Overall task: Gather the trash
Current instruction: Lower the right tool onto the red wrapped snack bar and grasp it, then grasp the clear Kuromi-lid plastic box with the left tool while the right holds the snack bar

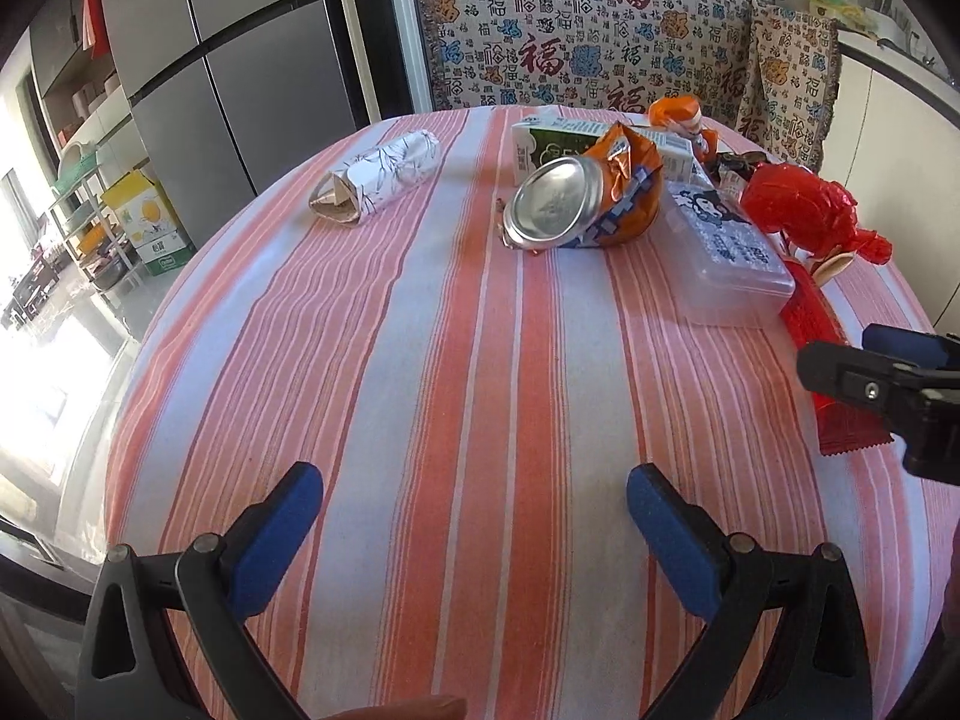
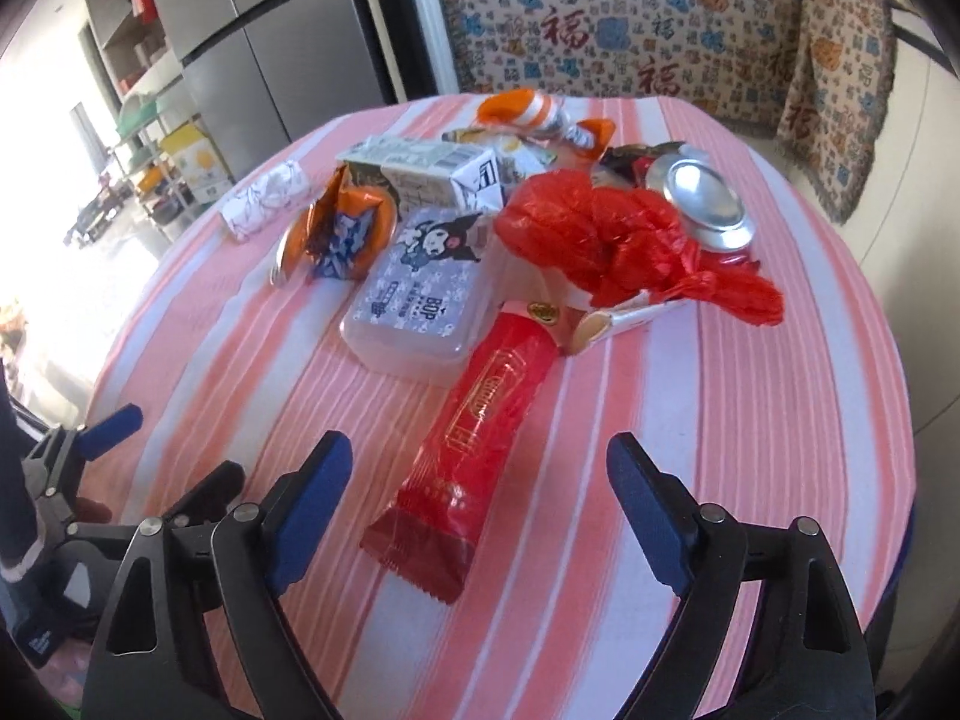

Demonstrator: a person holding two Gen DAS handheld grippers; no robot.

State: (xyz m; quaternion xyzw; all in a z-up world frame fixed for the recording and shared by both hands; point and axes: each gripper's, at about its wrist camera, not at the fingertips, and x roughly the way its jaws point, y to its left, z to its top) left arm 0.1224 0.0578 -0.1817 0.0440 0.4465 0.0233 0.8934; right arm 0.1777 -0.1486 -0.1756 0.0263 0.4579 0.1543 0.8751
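Note:
Trash lies on a striped round table (image 1: 456, 360). A crushed orange can (image 1: 576, 204) shows its silver base. Behind it is a milk carton (image 1: 564, 141). A clear plastic box (image 1: 720, 252) with a cartoon label lies to the right, also in the right wrist view (image 2: 420, 300). A crumpled red plastic bag (image 2: 612, 240) and a long red wrapper (image 2: 474, 438) lie before my right gripper (image 2: 480, 486), which is open and empty, the wrapper's near end between its fingers. A rolled white paper (image 1: 378, 174) lies far left. My left gripper (image 1: 474, 510) is open and empty over bare cloth.
A second crushed can (image 2: 702, 198) lies at the far right of the pile. An orange-white wrapper (image 2: 522, 111) sits at the back. A patterned sofa cover (image 1: 588, 30) stands behind the table and a grey fridge (image 1: 240, 60) at the left.

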